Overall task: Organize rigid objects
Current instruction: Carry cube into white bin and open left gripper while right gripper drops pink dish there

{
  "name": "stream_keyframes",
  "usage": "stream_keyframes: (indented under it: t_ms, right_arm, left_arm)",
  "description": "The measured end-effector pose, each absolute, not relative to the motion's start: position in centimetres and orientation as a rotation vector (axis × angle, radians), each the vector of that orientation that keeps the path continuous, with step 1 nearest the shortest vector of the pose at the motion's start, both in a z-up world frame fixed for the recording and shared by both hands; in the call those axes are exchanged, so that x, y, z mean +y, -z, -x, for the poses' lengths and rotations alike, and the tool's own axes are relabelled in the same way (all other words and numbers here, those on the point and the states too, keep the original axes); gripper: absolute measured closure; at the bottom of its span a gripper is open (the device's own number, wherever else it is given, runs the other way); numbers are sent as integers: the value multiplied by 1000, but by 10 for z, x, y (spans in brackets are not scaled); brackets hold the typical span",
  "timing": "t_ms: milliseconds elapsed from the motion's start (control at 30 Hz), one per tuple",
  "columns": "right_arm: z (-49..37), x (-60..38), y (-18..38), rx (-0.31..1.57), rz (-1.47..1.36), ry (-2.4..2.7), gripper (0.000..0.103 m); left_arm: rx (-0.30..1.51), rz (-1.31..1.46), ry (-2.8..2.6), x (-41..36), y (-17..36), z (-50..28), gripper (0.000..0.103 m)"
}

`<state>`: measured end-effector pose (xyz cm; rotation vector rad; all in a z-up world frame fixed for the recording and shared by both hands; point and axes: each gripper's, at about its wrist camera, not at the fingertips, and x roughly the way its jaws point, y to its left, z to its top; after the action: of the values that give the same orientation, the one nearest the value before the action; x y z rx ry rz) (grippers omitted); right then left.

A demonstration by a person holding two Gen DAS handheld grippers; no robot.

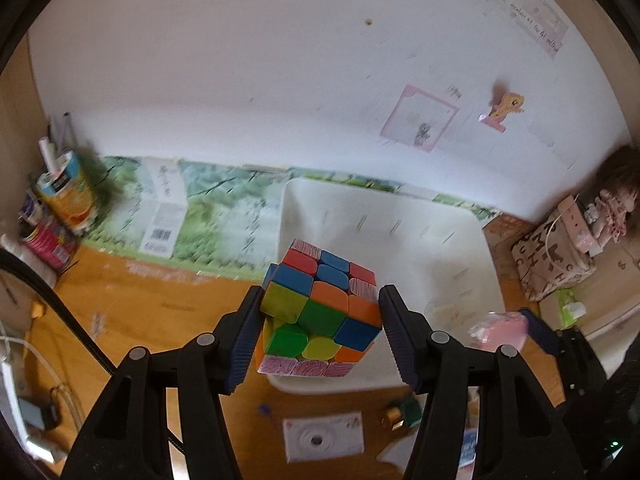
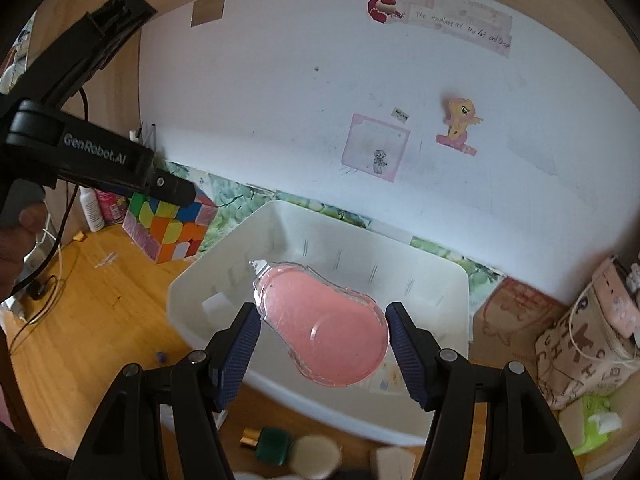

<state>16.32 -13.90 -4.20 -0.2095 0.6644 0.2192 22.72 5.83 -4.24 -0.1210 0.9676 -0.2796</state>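
Note:
My left gripper (image 1: 320,320) is shut on a multicoloured puzzle cube (image 1: 320,308) and holds it in the air over the near left edge of a white plastic bin (image 1: 460,232). The cube also shows in the right wrist view (image 2: 168,228), left of the bin (image 2: 200,284). My right gripper (image 2: 322,328) is shut on a pink, clear-cased correction tape dispenser (image 2: 324,328), held above the bin's near side. That dispenser shows at the right in the left wrist view (image 1: 500,328).
On the wooden desk near the bin's front lie a white toy camera (image 1: 324,438), a small green bottle with a gold cap (image 2: 268,442) and a round beige lid (image 2: 316,460). A patterned pouch (image 2: 580,356) sits at the right. Cans and pens (image 1: 64,200) stand at the left.

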Motion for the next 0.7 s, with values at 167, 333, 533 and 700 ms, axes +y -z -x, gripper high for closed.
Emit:
stream_keyframes:
  t_ms: [167,333,533,700]
  right_arm:
    - [-181,-145,58,637,184,-231,38]
    - [-200,-150,80,664,161,-238,38]
    - [-212,-156,99,701,125,-241,38]
    - [-216,-161,107,724,98,-236,37]
  left_arm:
    - [915,119,337,43,56,-236,41]
    - [863,77,418,23,73,-237,41]
    - [890,76,439,9,92,-246,41]
    - [902,87,437,8,97,-249,41]
